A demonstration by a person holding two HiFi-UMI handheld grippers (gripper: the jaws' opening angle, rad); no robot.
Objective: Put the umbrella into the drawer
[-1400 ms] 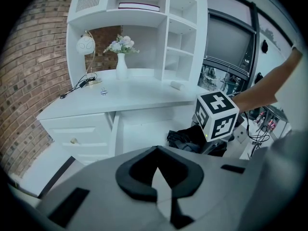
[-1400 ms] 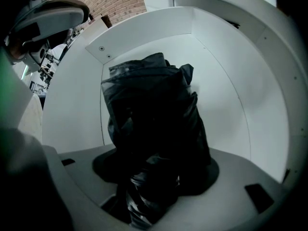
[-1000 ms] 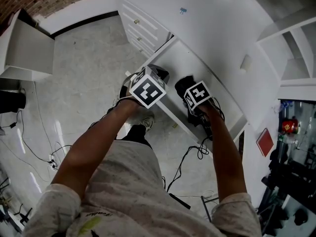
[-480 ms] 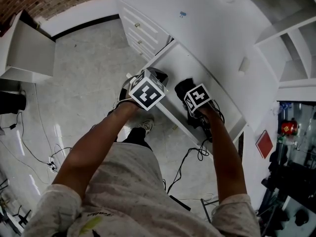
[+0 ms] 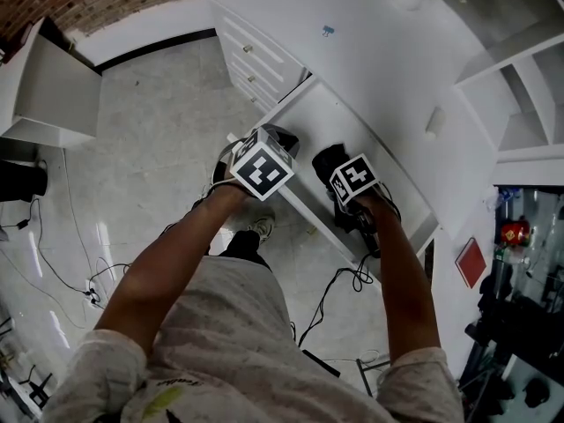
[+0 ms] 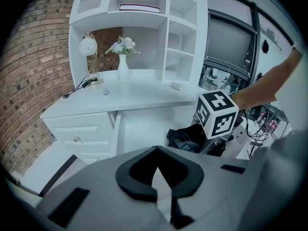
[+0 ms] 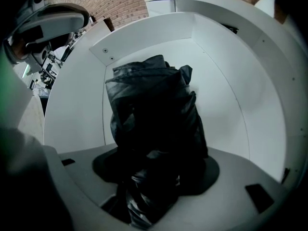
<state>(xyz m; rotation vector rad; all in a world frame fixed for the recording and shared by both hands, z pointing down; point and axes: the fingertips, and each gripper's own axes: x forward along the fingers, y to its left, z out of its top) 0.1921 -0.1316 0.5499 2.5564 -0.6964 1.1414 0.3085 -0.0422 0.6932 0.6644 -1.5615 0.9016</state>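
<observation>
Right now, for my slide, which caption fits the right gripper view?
Right gripper, jaws shut on the folded black umbrella, holds it in the open white drawer.

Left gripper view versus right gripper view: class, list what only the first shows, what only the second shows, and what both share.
Only the left gripper view: the desk top with a vase of flowers and a lamp, the shelves above, the marker cube of the other gripper, and the left gripper, shut and empty. Only the right gripper view: the right gripper shut on the black umbrella, seen close up against the inner walls of the drawer. Both: the umbrella inside the open white drawer.
</observation>
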